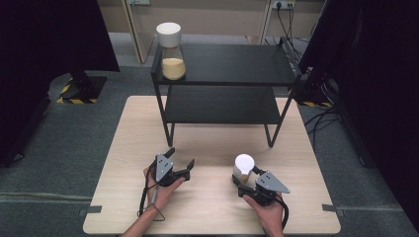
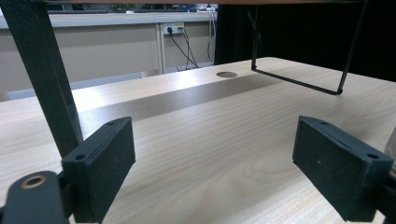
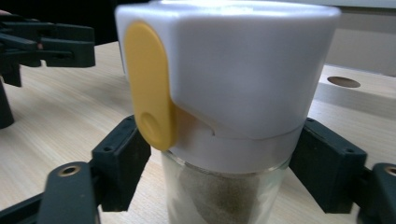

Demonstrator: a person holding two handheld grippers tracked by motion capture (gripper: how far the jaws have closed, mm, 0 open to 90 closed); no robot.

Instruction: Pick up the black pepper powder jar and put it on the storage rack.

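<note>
While the right claw [image 1: 245, 178] clamps the small jar [image 1: 243, 167] at the table's [image 1: 212, 207] five o'clock, shelving remains; the left claw [image 1: 182, 165] gapes empty beside it, the twin jar [image 1: 171, 51] already on the shelf [image 1: 232, 64].

The jar [image 3: 224, 140] has a white lid with a yellow tab [image 3: 147, 84]; black shelf [image 1: 227, 64].

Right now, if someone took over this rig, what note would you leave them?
Right gripper: shut on the small jar, pads at its glass neck under the white lid; jar stands on the table.
Left gripper: open, holding nothing, low over the table.
Second jar: on the shelf's top tier, left end.
Done: small jar gripped.
Left: probably lift it onto the shelf, release.
</note>
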